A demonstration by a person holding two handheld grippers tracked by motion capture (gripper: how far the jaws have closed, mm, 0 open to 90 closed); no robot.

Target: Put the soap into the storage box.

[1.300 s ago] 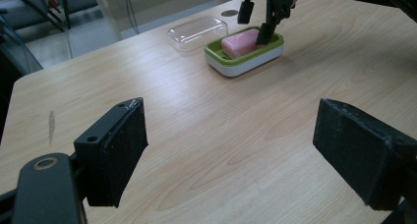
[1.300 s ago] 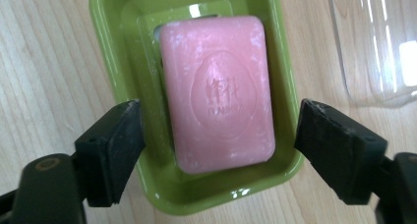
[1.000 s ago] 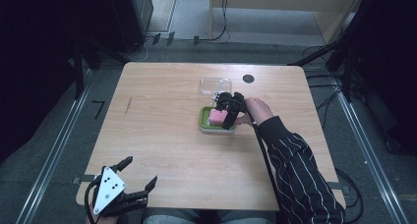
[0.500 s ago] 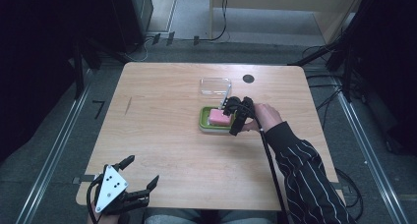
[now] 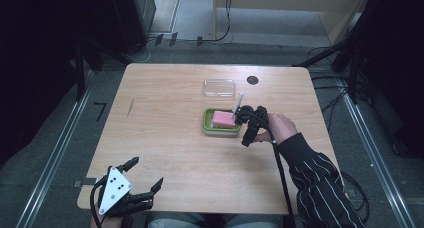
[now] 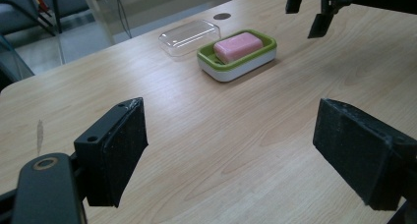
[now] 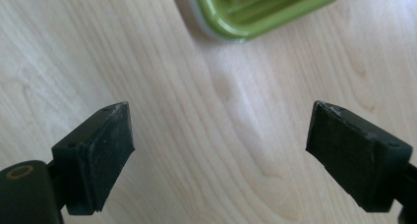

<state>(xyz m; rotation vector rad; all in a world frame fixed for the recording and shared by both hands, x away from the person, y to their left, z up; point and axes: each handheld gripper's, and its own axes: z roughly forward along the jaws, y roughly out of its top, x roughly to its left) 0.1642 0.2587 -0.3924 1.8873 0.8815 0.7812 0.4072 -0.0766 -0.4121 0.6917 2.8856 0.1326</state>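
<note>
The pink soap (image 5: 223, 119) is lying in the green soap dish (image 5: 220, 129), near the middle of the wooden counter (image 5: 165, 133). In the left gripper view the soap (image 6: 238, 45) is resting flat inside the dish (image 6: 236, 64), and the dish has a white base under its green rim. The clear plastic lid (image 5: 219, 87) is lying on the counter just behind the dish, a little apart from it, and a small dark round hole (image 5: 252, 80) is sitting in the counter near the lid.

The right hand-held gripper (image 5: 248, 130) is hovering just beside the right edge of the dish, and the person's right hand (image 5: 280, 128) is holding it from the right. Its jaws have just been opening a little, and they are now standing wide apart with nothing between them. In the right gripper view the 2 black pads (image 7: 98, 155) are showing only bare wood between them, and a corner of the green dish (image 7: 255, 13) is appearing at the top.

The left hand-held gripper (image 5: 146, 187) is resting at the near left corner of the counter, well apart from the dish. Its jaws are also wide open and are holding nothing; the left gripper view is looking across the counter toward the dish and the lid (image 6: 189, 36).
</note>
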